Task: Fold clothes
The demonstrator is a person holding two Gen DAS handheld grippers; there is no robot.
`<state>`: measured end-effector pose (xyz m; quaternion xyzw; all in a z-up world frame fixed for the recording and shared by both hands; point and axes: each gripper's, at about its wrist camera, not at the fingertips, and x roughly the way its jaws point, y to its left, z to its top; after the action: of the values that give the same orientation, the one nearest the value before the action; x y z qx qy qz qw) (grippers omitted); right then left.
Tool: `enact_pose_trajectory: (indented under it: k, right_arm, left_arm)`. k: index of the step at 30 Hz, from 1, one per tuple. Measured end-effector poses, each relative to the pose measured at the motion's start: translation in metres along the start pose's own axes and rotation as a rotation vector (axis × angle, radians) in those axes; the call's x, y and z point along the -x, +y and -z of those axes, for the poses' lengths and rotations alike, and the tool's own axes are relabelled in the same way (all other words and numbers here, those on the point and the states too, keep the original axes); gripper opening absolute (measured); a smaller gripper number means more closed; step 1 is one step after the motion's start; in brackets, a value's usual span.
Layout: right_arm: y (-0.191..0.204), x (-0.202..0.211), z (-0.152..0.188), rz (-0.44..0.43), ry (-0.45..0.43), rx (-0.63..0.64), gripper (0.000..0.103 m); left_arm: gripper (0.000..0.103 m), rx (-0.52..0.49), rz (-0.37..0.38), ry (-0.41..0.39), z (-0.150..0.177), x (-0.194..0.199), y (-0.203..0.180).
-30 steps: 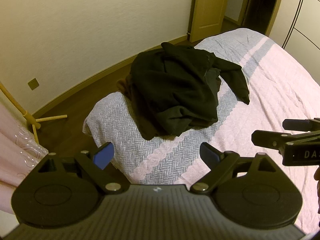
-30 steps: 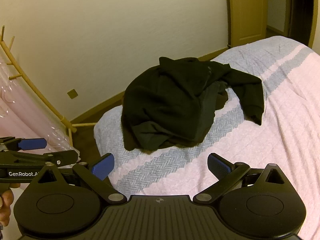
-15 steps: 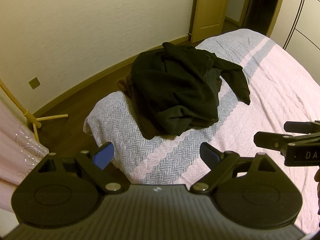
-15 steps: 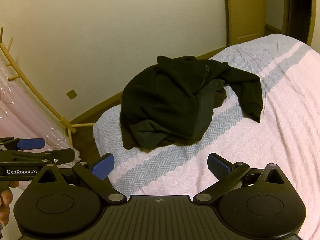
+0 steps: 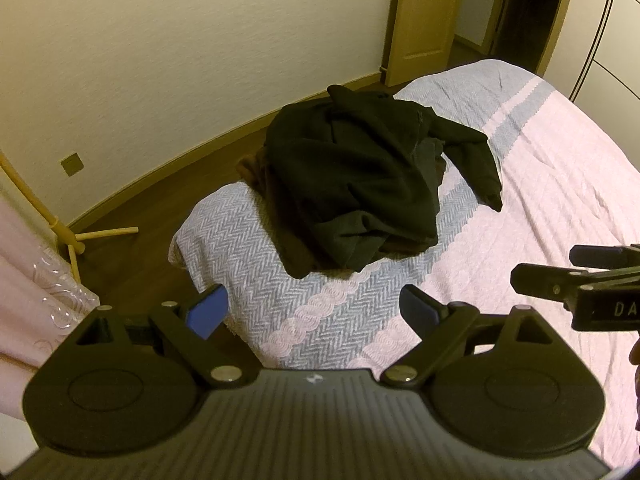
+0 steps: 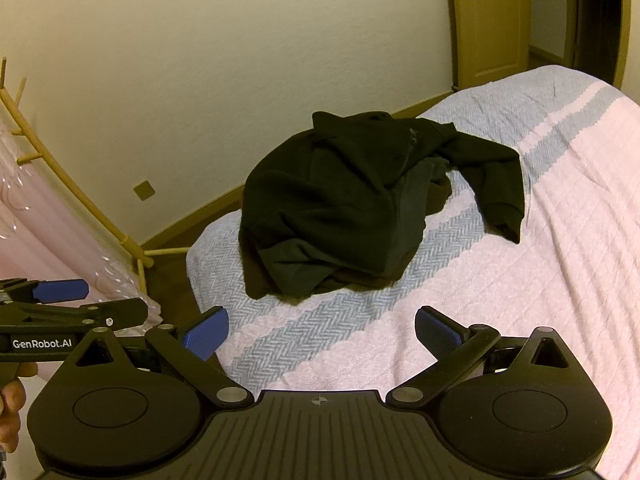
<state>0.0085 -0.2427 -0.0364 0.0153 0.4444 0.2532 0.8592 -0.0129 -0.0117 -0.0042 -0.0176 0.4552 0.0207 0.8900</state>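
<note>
A crumpled heap of dark clothes (image 5: 356,184) (image 6: 340,208) lies near the corner of a bed; a black sleeve (image 5: 476,164) (image 6: 500,184) trails off to its right, and a brown garment (image 5: 256,168) peeks out underneath on the left. My left gripper (image 5: 314,310) is open and empty, well short of the heap over the bed's near edge. My right gripper (image 6: 322,330) is open and empty too, at a similar distance. Each gripper shows at the side of the other's view: the right one (image 5: 580,276) and the left one (image 6: 72,300).
The bed has a pink and blue-grey herringbone cover (image 5: 560,184) (image 6: 540,272). A wooden rack (image 6: 80,204) (image 5: 68,236) and pink curtain (image 6: 44,232) stand at the left. Dark floor (image 5: 160,196) runs along a cream wall, with a door (image 5: 424,12) behind.
Both grippers have drifted very slightly; the heap sits a little lower-left in the right wrist view. The clothes have not moved and both grippers stay open.
</note>
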Motion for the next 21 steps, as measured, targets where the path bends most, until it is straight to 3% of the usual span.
enact_pose_trajectory:
  k: [10, 16, 21]
  right_arm:
    - [-0.015, 0.008, 0.002, -0.028, -0.020, 0.042, 0.102]
    - [-0.044, 0.013, 0.007, -0.031, -0.009, 0.039, 0.102]
    - [-0.059, 0.002, 0.009, -0.059, 0.012, 0.059, 0.102]
  left_arm:
    - [0.091, 0.018, -0.048, -0.014, 0.007, 0.002, -0.010]
    - [0.091, 0.065, -0.092, -0.017, 0.019, 0.001, -0.016]
    - [0.091, -0.018, -0.120, -0.028, 0.025, -0.007, -0.020]
